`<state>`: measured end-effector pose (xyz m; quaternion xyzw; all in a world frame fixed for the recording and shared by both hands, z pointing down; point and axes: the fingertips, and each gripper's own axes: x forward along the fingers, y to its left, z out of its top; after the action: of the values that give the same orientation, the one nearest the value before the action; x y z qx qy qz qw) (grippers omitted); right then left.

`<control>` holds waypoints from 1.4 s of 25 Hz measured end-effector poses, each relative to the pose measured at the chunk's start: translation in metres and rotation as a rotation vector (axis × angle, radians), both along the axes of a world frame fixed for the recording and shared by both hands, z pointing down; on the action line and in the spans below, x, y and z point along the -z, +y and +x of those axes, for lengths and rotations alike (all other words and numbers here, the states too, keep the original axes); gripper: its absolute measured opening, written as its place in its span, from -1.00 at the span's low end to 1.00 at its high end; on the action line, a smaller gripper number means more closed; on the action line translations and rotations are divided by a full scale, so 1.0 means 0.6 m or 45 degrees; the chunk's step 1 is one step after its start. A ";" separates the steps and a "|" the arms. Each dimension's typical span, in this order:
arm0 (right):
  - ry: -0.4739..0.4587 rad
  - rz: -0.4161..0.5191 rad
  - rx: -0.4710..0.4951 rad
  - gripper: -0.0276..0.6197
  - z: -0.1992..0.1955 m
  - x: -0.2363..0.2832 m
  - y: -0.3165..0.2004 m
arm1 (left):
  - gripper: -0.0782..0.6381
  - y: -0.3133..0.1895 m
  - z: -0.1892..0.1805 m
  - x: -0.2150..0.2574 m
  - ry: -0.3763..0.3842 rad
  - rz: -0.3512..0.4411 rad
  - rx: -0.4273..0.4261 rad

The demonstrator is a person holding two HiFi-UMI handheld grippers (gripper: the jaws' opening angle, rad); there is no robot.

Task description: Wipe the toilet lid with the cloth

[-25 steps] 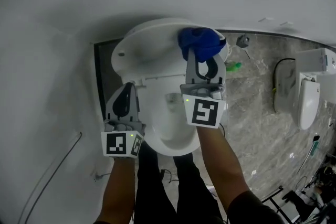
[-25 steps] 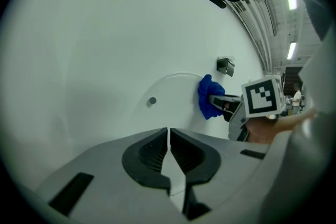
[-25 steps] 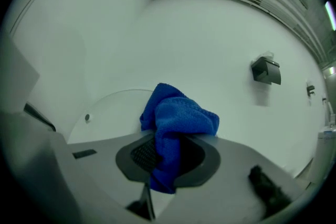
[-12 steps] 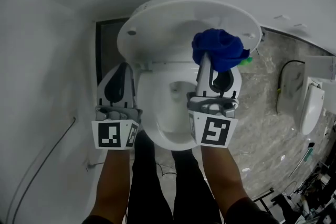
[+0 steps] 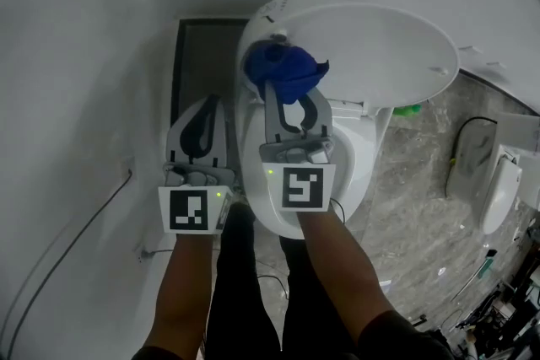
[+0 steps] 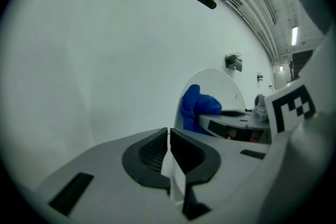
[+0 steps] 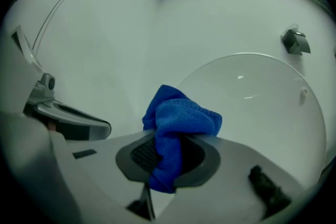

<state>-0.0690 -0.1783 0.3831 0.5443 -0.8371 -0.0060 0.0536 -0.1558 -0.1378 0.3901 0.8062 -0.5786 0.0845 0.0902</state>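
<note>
As the right gripper (image 5: 288,97), pinching the blue cloth (image 5: 283,67), has crossed the toilet lid (image 5: 388,46) from right to left, 1 pass looks done; left gripper (image 5: 201,126) pressed together, empty.

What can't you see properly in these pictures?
- Whether the cloth touches the lid: head view, the cloth itself covers that spot.
- Inside of the bowl: head view, the right gripper covers it.
- Green thing on the floor: head view, mostly behind the lid, too small.
</note>
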 end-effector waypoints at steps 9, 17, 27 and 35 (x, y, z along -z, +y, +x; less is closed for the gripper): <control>0.050 -0.004 -0.135 -0.73 0.084 -0.020 -0.036 | -0.71 -0.017 0.037 0.002 0.042 0.010 -0.009; 0.094 -0.001 -0.278 -0.73 0.240 -0.034 -0.032 | -0.71 -0.038 0.183 -0.007 0.106 -0.016 -0.148; 0.104 -0.018 -0.466 -0.73 0.421 -0.051 0.007 | -0.71 -0.021 0.343 -0.041 0.118 -0.059 -0.331; 0.101 -0.011 -0.478 -0.73 0.440 -0.069 0.051 | -0.71 0.008 0.330 -0.063 0.088 -0.037 -0.244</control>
<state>0.1951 -0.1478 0.4244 0.6901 -0.7180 -0.0139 0.0891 0.0421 -0.1331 0.4278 0.8589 -0.4940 0.0732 0.1135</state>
